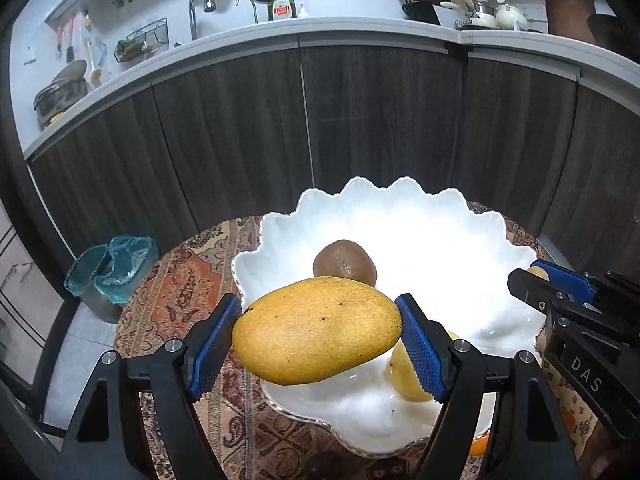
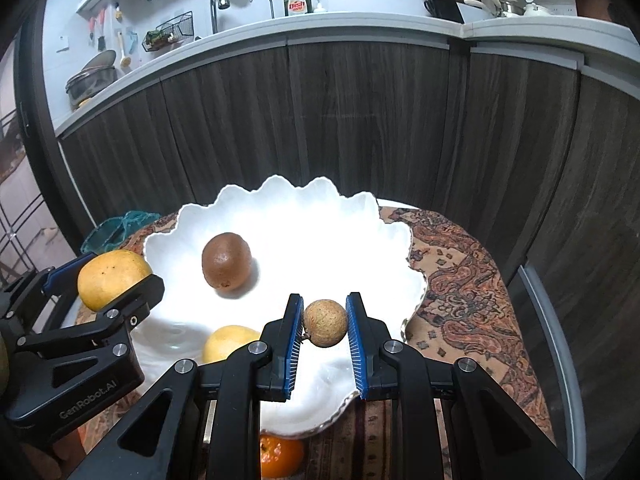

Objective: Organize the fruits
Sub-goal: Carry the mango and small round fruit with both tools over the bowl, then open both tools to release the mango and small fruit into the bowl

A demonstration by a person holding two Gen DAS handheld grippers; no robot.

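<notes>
Two fruits are in the air over the white scalloped ceramic bowl (image 2: 192,216), one per claw. The left gripper (image 1: 318,338) is clamped end to end on a large yellow mango (image 1: 316,330), its blue ribbed pads (image 1: 422,350) pressing on the two tips, jaws spread wide to take the length. That mango looks heavy and smooth-skinned, likely soft enough to bruise, so a long-axis hold on the rounded tips could let it swivel or slip; a grip across the fat middle would probably sit safer. It hangs just above the near left rim of the bowl. The right gripper (image 2: 324,346) is closed to a narrow gap on a small round tan-brown fruit (image 2: 325,322), pads touching both its sides, a bit of stem showing at the lower left. This one appears light and firm with a rough skin, so it should hold easily with a gentle pinch across its width. It hovers over the near right part of the bowl. Inside the bowl already lie a brown fuzzy kiwi (image 2: 227,260) toward the back and a second yellow fruit (image 2: 228,342) near the front, well apart. An orange tangerine (image 2: 280,456) sits on the patterned paisley tablecloth (image 2: 460,280), just outside the near rim.
</notes>
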